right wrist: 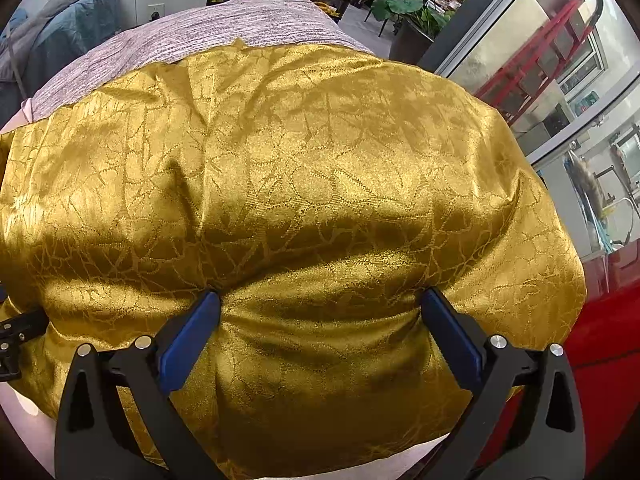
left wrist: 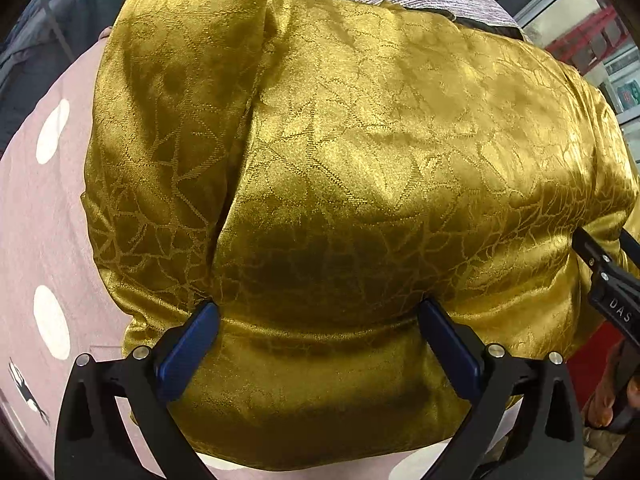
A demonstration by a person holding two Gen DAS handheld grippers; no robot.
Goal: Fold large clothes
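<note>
Glossy gold jacquard cloth garment (left wrist: 360, 160), matt pink spotted sheet (left wrist: 44, 220)

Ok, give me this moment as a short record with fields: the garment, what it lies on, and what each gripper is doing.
garment: gold patterned garment, shiny, one flap folded over at its left side
surface: pink spotted cover, grey striped fabric beyond it
left gripper: open, fingers pressed on the near part of the cloth
right gripper: open, fingertips on the cloth
grip: neither is clamped on the fabric
</note>
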